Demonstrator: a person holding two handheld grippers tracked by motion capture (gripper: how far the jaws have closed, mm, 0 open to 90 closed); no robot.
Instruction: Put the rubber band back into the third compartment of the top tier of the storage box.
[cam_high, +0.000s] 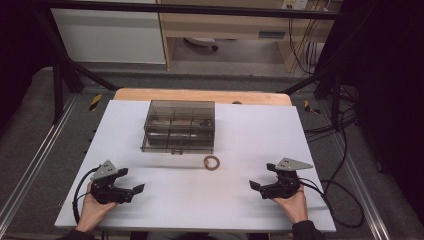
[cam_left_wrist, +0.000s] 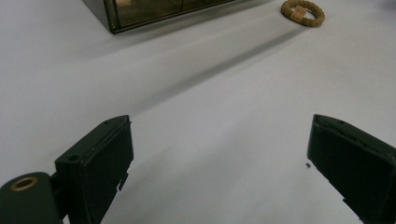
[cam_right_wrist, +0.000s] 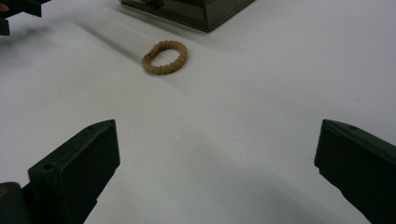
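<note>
Bracelet (cam_high: 211, 162) lies on table (cam_high: 240, 200) between both wide-apart, empty grippers, near drawer box (cam_high: 179, 126)

Your grippers (cam_high: 131, 192) (cam_high: 257, 188) were black with flat rectangular jaws, grey triangular top plates, black trailing cables; your sleeves were dark.

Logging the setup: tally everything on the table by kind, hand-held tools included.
Box: 1
Ring: 1
Tools: 2, the left tool and the right tool, both open
Total: 4
</note>
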